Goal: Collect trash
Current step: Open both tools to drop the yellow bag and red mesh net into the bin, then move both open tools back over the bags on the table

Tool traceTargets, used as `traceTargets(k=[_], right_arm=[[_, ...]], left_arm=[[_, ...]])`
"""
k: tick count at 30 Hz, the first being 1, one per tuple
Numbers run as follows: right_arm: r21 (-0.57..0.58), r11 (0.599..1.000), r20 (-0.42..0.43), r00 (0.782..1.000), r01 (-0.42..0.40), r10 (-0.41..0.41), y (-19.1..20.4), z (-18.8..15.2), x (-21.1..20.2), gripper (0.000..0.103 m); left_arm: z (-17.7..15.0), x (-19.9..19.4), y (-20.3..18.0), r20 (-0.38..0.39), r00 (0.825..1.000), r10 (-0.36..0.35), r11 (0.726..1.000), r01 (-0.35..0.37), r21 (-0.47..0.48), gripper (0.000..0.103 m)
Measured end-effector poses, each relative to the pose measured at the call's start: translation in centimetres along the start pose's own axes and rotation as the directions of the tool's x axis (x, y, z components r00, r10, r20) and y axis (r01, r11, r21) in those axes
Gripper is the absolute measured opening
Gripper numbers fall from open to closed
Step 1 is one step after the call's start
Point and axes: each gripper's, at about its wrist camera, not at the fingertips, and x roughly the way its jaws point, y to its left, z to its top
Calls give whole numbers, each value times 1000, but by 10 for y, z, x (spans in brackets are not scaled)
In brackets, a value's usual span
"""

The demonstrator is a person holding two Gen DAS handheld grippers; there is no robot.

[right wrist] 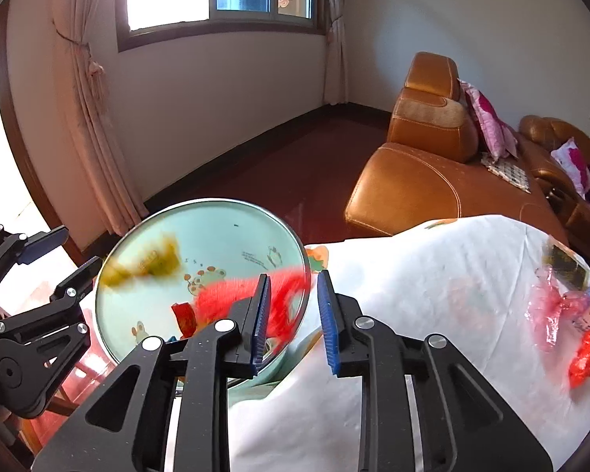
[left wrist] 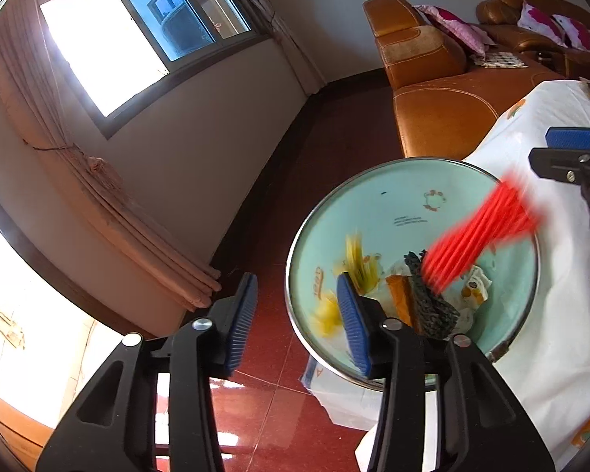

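Observation:
A round pale-green basin [left wrist: 393, 196] stands at the edge of the cloth-covered table [left wrist: 550, 314]; it also shows in the right wrist view [right wrist: 224, 228]. A red wrapper [left wrist: 480, 232] is blurred in mid-air over the basin. A yellow wrapper [left wrist: 356, 259] is blurred over it too. A black mesh piece [left wrist: 428, 303] and an orange packet [left wrist: 401, 299] lie inside. My left gripper [left wrist: 299, 314] is open over the basin's near rim, empty. My right gripper [right wrist: 293, 314] is open and empty at the basin's rim, above the red wrapper [right wrist: 240, 295].
More trash lies on the white tablecloth at right: pink plastic [right wrist: 550, 310], a red wrapper [right wrist: 588, 358] and a dark packet [right wrist: 566, 263]. An orange leather sofa [right wrist: 432, 181] stands beyond the table. Dark red floor [left wrist: 279, 236], curtains and a window lie to the left.

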Motion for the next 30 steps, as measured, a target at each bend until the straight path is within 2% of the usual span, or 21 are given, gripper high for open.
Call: traceTargets(k=[7,10,19,23,26,28,30], right_arm=[[38,999,5,1000,25,-25,-15,-5,-12,37],[66,996,9,998,61,-62,-28,-12,-24,38],[211,951,0,973,226,-231,-118,-52,-78,41],[301,898,-15,943,321,-332,-169,-70,-101,43],[381,832,-38,907,402,-420,-205,-82,-111,48],[442,776,-57,877,450,-476,-227,-86,-114,59],[461,747,-81,861,479,-502,-240,-87,-111,62]], left_arm=[[-1,-5,-6,10,1000,-26,1000,26,-10,60],[0,-9,-13,14,998,-61,998,61,-12,61],[23,-36,-59,79,986,-148,988,144,50,61],[44,-52,-88,118,973,-196,978,185,97,62],[60,-65,-115,157,961,-228,968,207,142,63],[70,-69,-133,171,955,-241,963,213,166,65],[81,-71,-148,187,948,-258,957,225,181,67]])
